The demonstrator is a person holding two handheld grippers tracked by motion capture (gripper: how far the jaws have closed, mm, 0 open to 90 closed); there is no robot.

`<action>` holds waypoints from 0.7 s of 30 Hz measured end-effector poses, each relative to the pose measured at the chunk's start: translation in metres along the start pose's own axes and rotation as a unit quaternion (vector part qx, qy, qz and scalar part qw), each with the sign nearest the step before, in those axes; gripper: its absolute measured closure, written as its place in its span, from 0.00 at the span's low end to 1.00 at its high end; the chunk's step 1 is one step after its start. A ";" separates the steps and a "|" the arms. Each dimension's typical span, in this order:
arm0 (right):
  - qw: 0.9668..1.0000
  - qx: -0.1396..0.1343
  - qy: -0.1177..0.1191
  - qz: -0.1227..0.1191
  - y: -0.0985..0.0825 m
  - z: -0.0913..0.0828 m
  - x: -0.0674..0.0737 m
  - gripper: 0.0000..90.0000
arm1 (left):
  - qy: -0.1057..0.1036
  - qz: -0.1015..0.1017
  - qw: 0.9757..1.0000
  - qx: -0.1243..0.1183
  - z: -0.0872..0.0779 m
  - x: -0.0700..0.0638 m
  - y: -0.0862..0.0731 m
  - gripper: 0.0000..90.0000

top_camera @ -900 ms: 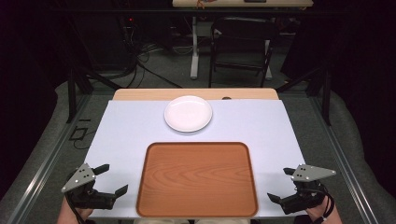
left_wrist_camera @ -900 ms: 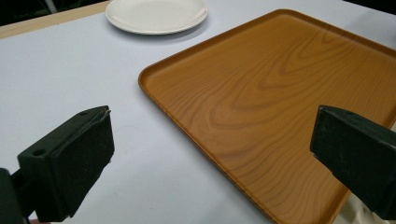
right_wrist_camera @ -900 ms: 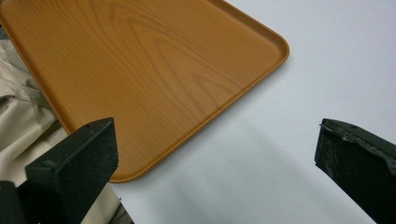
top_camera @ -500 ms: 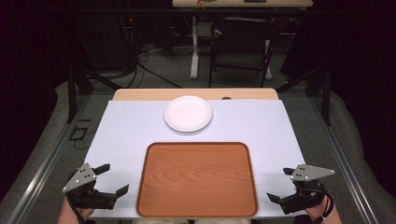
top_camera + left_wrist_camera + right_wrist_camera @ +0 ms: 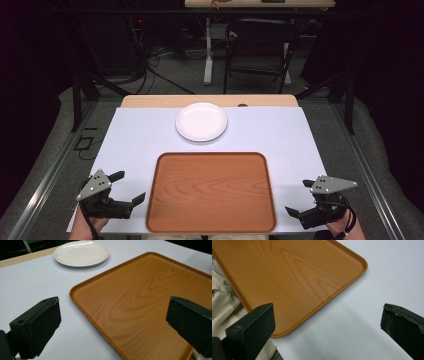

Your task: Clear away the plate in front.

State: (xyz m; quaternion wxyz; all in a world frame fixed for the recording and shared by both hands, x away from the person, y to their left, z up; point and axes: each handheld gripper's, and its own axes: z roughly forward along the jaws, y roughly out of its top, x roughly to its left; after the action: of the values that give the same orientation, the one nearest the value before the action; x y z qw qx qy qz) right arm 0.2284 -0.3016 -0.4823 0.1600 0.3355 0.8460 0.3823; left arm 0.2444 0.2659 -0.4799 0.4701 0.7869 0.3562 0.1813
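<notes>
A brown wood-grain tray (image 5: 210, 156) lies empty at the near middle of the white-covered table (image 5: 135, 145). Beyond it, near the far edge, sits an empty white plate (image 5: 201, 121). My left gripper (image 5: 131, 186) hovers open just left of the tray's near left corner, and both the tray (image 5: 140, 297) and the plate (image 5: 81, 253) appear between its jaws in the left gripper view (image 5: 112, 317). At the tray's near right corner my right gripper (image 5: 296, 197) is open too, its jaws (image 5: 327, 320) framing that corner of the tray (image 5: 294, 272). Neither gripper holds anything.
A strip of bare wooden tabletop (image 5: 150, 101) shows behind the white cover. A black chair (image 5: 260, 45) and a white desk leg (image 5: 208, 50) stand on the floor past the table, with cables (image 5: 160, 60) nearby. Beige cloth (image 5: 222, 300) lies under the tray's near edge.
The left gripper has edged slightly toward the tray. The right gripper, tray and plate stay where they were.
</notes>
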 end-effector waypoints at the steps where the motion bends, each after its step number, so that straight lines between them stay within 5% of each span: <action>1: 1.000 0.001 -0.001 -0.001 0.000 0.000 0.000 0.00 | -0.002 -0.004 1.000 -0.001 0.002 -0.001 0.002 0.00; 10: 1.000 -0.001 -0.004 -0.003 -0.001 0.000 0.001 0.00 | 0.014 -0.012 1.000 -0.007 0.032 -0.011 0.026 0.00; 21: 1.000 0.001 -0.005 -0.004 0.000 0.000 0.001 0.00 | 0.000 -0.017 1.000 0.003 0.069 -0.014 0.046 0.00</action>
State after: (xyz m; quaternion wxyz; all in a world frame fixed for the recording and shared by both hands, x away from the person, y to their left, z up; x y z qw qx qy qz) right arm 0.2282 -0.3009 -0.4823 0.1651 0.3342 0.8469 0.3792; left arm 0.2954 0.1992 -0.4730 0.4710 0.7822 0.3698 0.1719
